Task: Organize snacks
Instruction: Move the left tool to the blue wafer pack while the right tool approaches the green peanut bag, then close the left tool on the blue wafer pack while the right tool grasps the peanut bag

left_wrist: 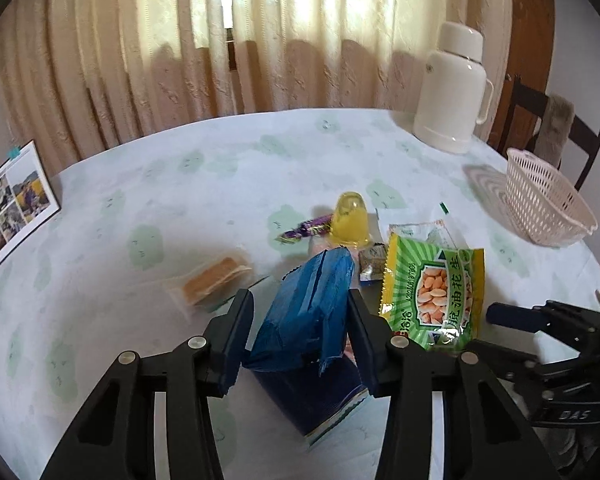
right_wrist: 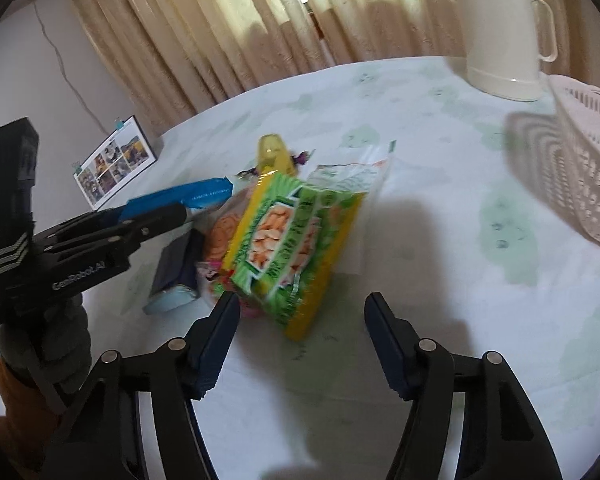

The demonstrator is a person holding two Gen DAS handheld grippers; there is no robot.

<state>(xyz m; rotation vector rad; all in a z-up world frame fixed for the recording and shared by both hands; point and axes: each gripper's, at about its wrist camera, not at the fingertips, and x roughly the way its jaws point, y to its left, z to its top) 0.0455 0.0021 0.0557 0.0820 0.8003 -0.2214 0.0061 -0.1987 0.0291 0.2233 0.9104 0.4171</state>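
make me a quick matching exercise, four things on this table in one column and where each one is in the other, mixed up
Things:
1. blue packet
2. green peanut bag
3. yellow jelly cup
4. white basket

Places:
A. at the table's far right edge, beside the thermos
B. between the left gripper's pads
C. just ahead of the right gripper's open jaws
D. upside down behind the snack pile, next to a purple candy

Pairs: 1-B, 2-C, 3-D, 4-A
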